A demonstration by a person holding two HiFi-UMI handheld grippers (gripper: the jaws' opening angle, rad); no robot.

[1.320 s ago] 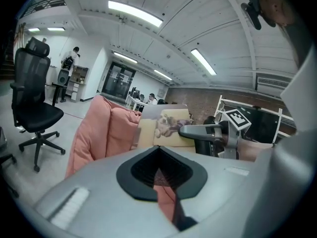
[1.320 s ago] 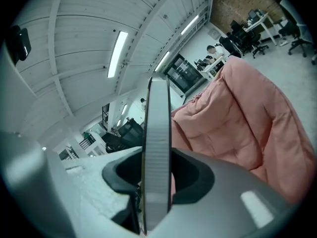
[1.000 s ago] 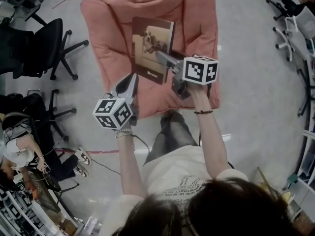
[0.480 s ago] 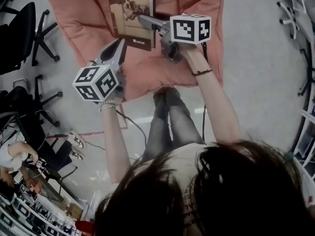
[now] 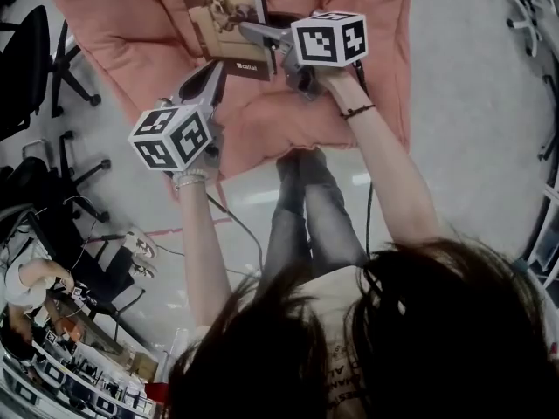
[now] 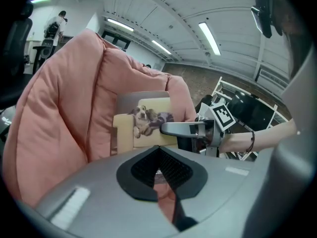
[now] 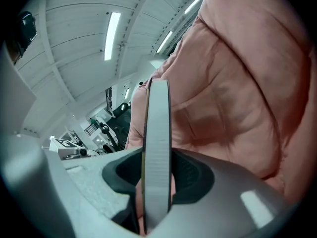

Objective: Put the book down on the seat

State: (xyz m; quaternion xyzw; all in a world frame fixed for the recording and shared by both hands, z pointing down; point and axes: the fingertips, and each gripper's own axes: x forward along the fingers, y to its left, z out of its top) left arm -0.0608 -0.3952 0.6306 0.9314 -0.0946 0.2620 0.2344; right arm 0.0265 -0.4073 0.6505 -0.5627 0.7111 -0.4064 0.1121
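The book (image 5: 229, 20), with a dog on a sofa on its cover, hangs over the pink cushioned seat (image 5: 122, 33). My right gripper (image 5: 249, 31) is shut on the book's edge. In the right gripper view the book (image 7: 157, 133) stands edge-on between the pads of the right gripper (image 7: 157, 170), with the seat's padding (image 7: 237, 98) close behind. My left gripper (image 5: 212, 68) is shut and holds nothing, just below and to the left of the book. In the left gripper view the left gripper (image 6: 158, 150) points at the book's cover (image 6: 148, 123), the right gripper (image 6: 171, 129) and the seat back (image 6: 64, 118).
Black office chairs (image 5: 35, 68) stand left of the seat, and more chairs (image 5: 533, 7) at the far right. A person sits at a cluttered desk (image 5: 26, 278) at the lower left. My legs (image 5: 306, 208) stand on the grey floor before the seat's front edge, a cable (image 5: 240, 225) beside them.
Both grippers have sunk toward the seat, the book still in the right gripper. The seat now fills more of the head view, and the book sits nearer its back.
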